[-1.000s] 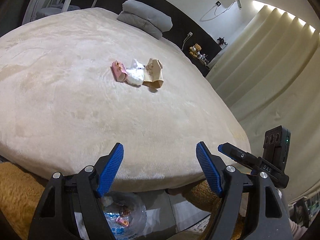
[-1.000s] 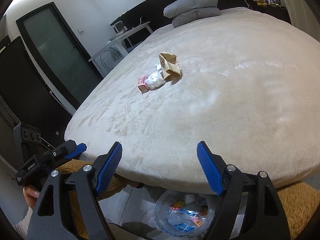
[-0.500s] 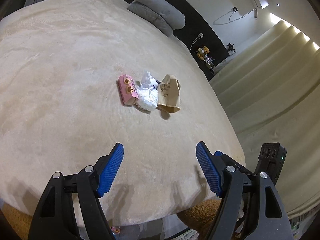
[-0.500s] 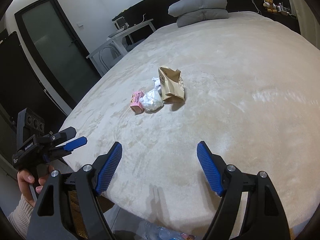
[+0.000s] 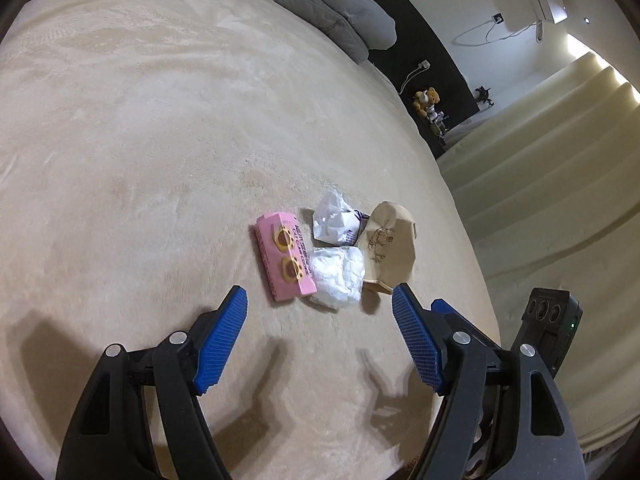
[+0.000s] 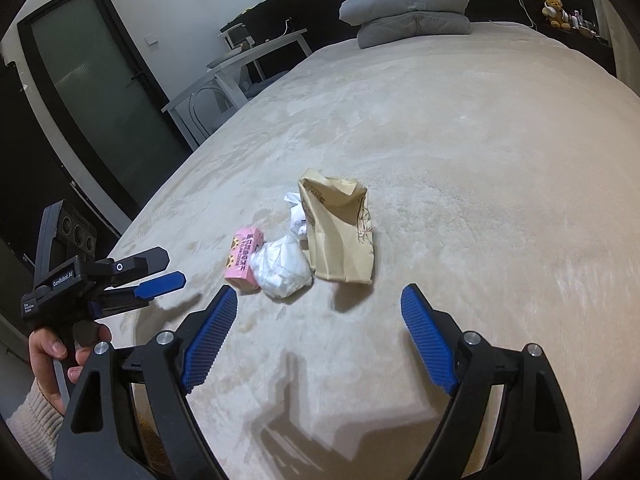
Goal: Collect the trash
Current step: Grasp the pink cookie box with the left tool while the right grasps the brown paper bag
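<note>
Approach step: on the bed (image 6: 460,128) lie a pink box (image 5: 286,256), crumpled white wrapper (image 5: 336,276) and brown paper bag (image 6: 340,232), touching; left gripper (image 5: 320,320) open, empty; right gripper (image 6: 318,312), just widened, empty; next, close on one piece

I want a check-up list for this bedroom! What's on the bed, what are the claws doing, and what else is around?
Surface: beige plush bed cover, rumpled nap.
Job's things: pink snack box, crumpled white tissue, white wrapper and brown paper bag, bunched together.
Clutter: nothing seen elsewhere on the cover.
Grippers: left claw open and empty; right claw open and empty, jaws just widened.
Cables: white charger lead hanging from a wall socket.
Surroundings: grey pillows, teddy bear, white side table, dark door, cream curtains.
</note>
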Demonstrator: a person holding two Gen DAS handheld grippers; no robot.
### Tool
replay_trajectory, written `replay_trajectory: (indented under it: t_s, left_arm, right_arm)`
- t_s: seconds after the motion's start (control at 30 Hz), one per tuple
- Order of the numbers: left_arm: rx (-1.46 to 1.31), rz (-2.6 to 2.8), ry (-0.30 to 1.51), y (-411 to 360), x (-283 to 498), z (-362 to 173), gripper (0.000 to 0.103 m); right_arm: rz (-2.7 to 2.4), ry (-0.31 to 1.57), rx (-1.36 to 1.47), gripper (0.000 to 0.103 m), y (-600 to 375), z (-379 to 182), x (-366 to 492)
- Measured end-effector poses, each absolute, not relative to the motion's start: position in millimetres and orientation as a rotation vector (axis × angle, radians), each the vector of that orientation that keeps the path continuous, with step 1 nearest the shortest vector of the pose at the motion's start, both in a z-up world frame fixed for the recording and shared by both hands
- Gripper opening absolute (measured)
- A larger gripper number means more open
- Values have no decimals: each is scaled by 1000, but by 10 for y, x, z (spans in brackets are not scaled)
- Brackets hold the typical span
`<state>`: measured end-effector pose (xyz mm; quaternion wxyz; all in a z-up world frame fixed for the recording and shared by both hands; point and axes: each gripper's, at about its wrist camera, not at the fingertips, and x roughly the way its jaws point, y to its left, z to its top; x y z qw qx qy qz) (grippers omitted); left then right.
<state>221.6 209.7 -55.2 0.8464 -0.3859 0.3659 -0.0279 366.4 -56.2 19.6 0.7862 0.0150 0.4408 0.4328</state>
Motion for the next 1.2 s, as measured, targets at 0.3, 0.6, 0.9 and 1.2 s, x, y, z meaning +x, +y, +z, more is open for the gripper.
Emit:
replay_trajectory:
  t_s: [0.3,0.6,0.9,1.2]
  left_arm:
    - [-850,-107,819,2245,2648,-841,73]
    - [-855,-109,838,2253,2814,-914,61]
    - [-869,-65,847,2320,2835,-991,32]
    - [-852,-65,762,2366,2632,-776,31]
  right_arm:
    - [962,1027,70,83,-306,-41,4075]
    - [1023,1080,22,74,-91,-202,4207]
    - [1038,1060,-15,42,-53,-182,4210]
    - [1026,1008,-13,41,-234,-14,4069]
